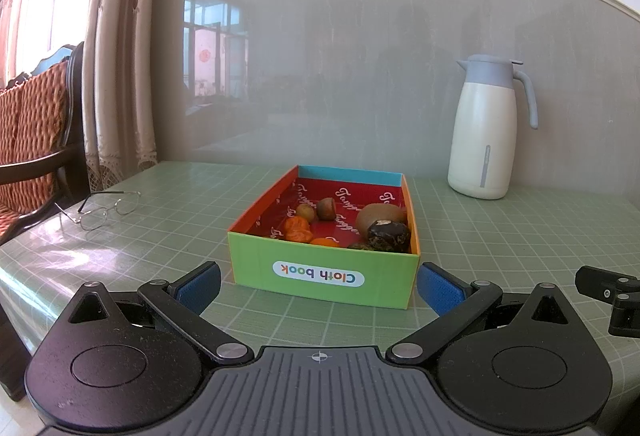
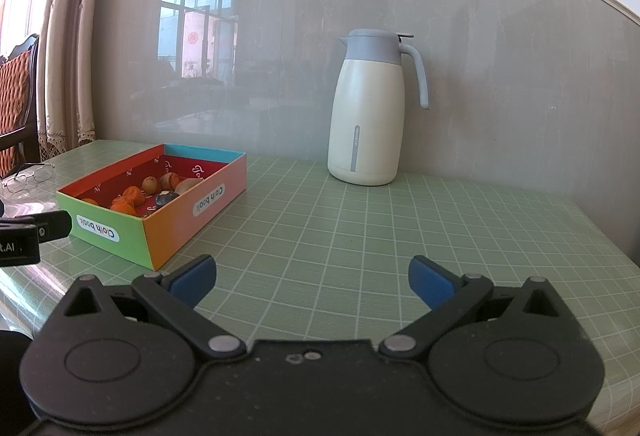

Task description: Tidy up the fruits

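Observation:
A colourful cardboard box [image 1: 324, 276] marked "Cloth book" stands on the green grid table. It holds several fruits: a brown kiwi [image 1: 380, 216], a dark wrinkled fruit [image 1: 388, 234], small orange fruits [image 1: 297, 229] and small brown ones [image 1: 326, 208]. My left gripper [image 1: 318, 286] is open and empty just in front of the box's green wall. My right gripper [image 2: 312, 278] is open and empty over bare table, to the right of the box [image 2: 160, 204]. Fruits [image 2: 134, 196] show inside it.
A white and grey thermos jug [image 1: 486, 132] stands at the back right by the wall; it also shows in the right wrist view [image 2: 370, 108]. Wire glasses [image 1: 104, 210] lie at the table's left edge. A chair [image 1: 36, 132] and curtain are beyond it.

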Available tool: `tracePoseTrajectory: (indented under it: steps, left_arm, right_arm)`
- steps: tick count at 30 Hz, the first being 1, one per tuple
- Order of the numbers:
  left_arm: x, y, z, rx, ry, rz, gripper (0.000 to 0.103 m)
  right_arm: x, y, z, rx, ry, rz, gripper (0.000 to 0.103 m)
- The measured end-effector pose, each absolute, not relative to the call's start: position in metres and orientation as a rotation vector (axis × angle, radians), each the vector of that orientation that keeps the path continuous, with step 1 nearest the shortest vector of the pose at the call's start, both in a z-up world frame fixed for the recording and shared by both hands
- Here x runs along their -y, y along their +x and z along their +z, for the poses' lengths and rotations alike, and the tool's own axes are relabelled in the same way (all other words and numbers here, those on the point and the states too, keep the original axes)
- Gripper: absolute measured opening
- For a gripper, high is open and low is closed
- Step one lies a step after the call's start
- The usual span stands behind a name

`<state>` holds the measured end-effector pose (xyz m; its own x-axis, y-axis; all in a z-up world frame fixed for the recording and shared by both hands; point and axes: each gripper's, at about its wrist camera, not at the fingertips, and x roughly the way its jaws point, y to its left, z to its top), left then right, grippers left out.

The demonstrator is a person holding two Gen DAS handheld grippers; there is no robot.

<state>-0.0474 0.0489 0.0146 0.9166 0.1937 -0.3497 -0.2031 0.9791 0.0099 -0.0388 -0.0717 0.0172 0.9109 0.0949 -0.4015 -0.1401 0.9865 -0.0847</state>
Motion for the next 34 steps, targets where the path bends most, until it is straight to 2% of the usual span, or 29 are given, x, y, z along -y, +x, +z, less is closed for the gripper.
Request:
tracePoseTrajectory:
  steps: [34]
  left_arm:
    - [-0.0491, -0.0537, 0.0154, -0.328, -0.023, 0.192, 0.103]
  right_arm:
    - [0.0728, -0.0384, 0.0172, -0.409, -0.111, 0.122, 0.103]
